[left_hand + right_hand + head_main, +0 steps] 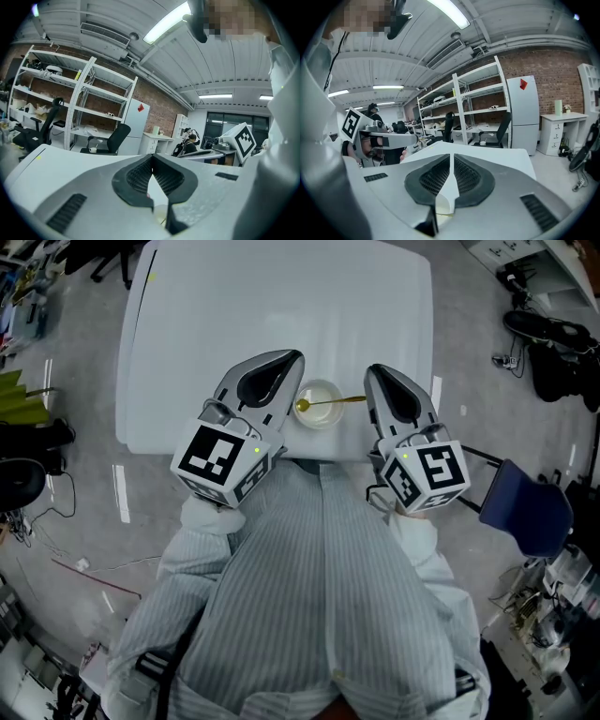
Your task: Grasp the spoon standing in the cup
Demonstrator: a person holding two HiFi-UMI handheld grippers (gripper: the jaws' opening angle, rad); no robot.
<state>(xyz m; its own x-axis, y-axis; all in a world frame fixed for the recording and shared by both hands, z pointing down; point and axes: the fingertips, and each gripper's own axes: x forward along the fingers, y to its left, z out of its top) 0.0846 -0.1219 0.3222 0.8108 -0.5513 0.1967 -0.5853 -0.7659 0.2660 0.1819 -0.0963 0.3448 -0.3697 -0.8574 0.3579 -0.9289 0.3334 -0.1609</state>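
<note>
We see a white table (pixel 187 381) on a grey floor (pixel 84 362), with a blue chair (pixel 525 507) at 4 o'clock. Metal shelves (pixel 478 103) stand before a brick wall (pixel 562 65). Long ceiling lamps (pixel 166 23) are lit.

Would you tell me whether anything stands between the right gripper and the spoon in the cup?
Nothing visible does: the spoon juts from the cup toward the right gripper, with no object between them.
</note>
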